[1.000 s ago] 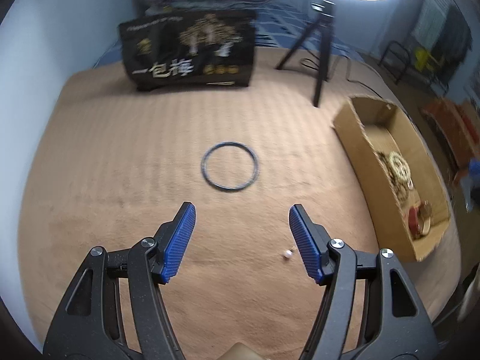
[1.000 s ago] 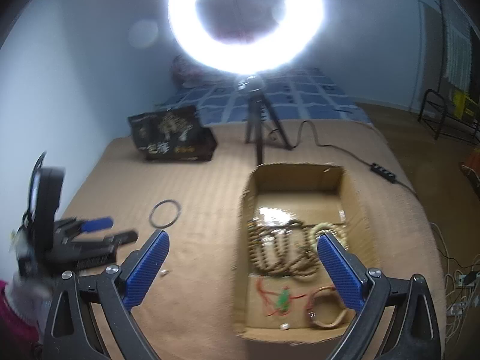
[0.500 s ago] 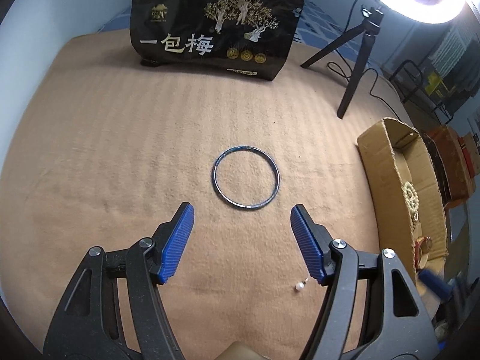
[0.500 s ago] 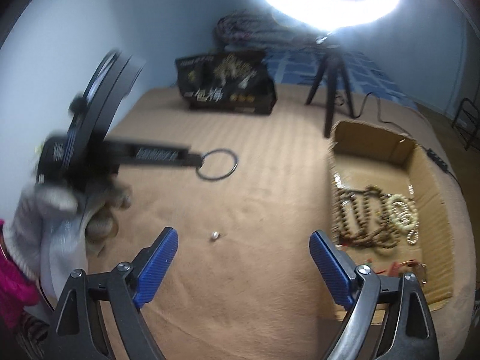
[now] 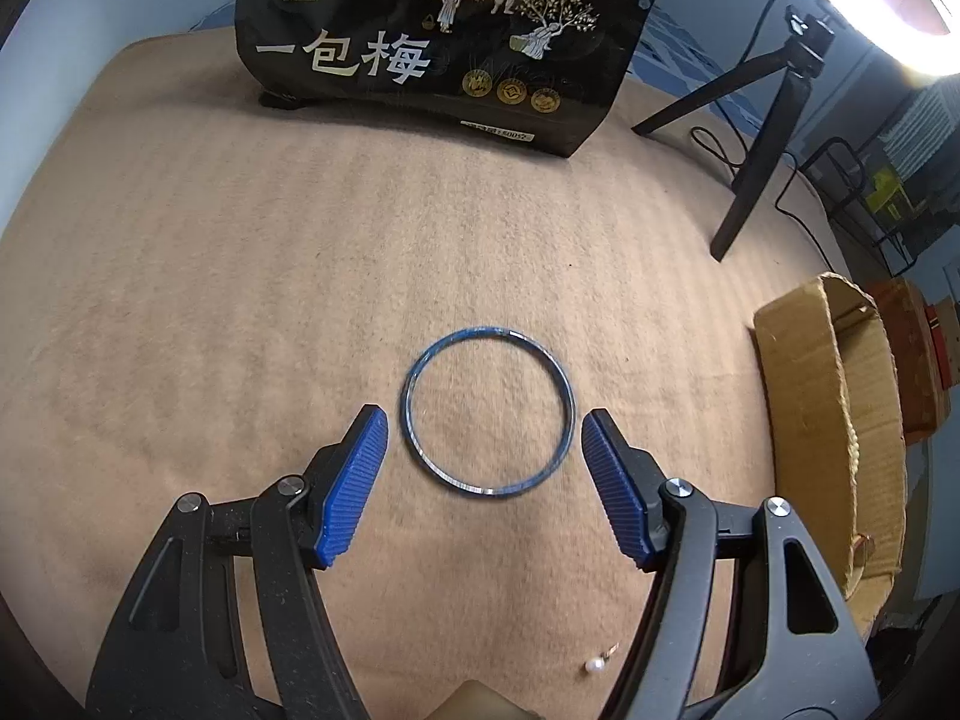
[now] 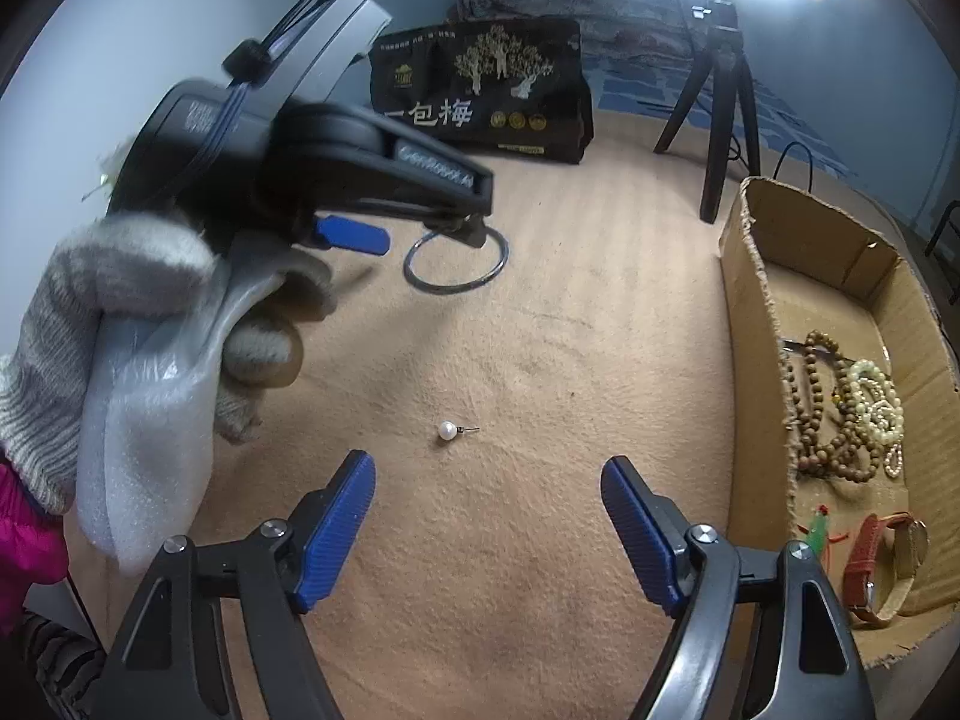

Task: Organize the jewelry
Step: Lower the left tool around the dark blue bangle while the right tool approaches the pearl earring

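Observation:
A thin blue bangle (image 5: 487, 411) lies flat on the tan blanket. My left gripper (image 5: 485, 429) is open, its blue fingertips on either side of the bangle's near half, just above it. The bangle also shows in the right wrist view (image 6: 457, 264), partly behind the left gripper (image 6: 420, 234). A small pearl earring (image 6: 447, 430) lies on the blanket just ahead of my open, empty right gripper (image 6: 487, 483); it also shows in the left wrist view (image 5: 594, 666). A cardboard box (image 6: 756, 276) at the right holds wooden and white bead strings and a watch.
A black snack bag (image 5: 444, 42) stands at the back of the blanket. A black tripod (image 5: 762, 150) with a ring light stands at the back right, its cable behind it. The box shows at the right in the left wrist view (image 5: 834, 432). A gloved hand (image 6: 150, 324) holds the left gripper.
My left gripper has moved forward and down until its fingers flank the bangle. My right gripper has swung left from the box and lowered toward the pearl earring.

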`<state>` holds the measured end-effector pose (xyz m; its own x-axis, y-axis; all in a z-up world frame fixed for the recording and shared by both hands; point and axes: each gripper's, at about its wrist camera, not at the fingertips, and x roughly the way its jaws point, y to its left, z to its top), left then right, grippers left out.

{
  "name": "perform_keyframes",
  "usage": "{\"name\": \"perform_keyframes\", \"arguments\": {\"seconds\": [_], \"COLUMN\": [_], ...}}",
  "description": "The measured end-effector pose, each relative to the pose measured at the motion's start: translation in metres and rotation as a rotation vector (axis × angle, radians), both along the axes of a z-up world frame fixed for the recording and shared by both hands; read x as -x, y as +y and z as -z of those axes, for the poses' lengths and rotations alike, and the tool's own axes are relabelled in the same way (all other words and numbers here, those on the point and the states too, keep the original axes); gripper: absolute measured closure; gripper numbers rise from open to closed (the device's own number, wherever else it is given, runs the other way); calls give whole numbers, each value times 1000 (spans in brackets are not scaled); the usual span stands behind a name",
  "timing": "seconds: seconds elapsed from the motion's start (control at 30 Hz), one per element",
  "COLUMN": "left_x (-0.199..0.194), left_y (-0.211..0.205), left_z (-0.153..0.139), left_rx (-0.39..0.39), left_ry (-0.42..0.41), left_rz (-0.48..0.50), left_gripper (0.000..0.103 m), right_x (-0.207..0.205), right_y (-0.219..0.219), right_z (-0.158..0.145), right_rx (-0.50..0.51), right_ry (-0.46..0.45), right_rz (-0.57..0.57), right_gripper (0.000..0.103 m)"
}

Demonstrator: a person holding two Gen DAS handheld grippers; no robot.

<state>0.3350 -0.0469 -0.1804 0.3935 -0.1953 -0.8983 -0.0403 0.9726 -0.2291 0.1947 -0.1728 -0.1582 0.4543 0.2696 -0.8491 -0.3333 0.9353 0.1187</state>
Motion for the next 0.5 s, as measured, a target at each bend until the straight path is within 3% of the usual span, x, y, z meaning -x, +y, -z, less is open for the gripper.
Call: {"name": "perform_keyframes", "arguments": {"seconds": [0.27,0.5], "left_x": [-12,-18], "left_y": [-9,-16], "left_z": [13,17], "left_rx": [-28,-45], "left_ry": [17,12], "left_rz": [-2,-2], "left_gripper": [34,28], "right_x": [-3,-6], "right_y": [5,7], "right_z": [9,12], "right_rx": [9,16], "right_ry": [17,23], "right_rz": [-16,-23], "right_gripper": [29,38]}}
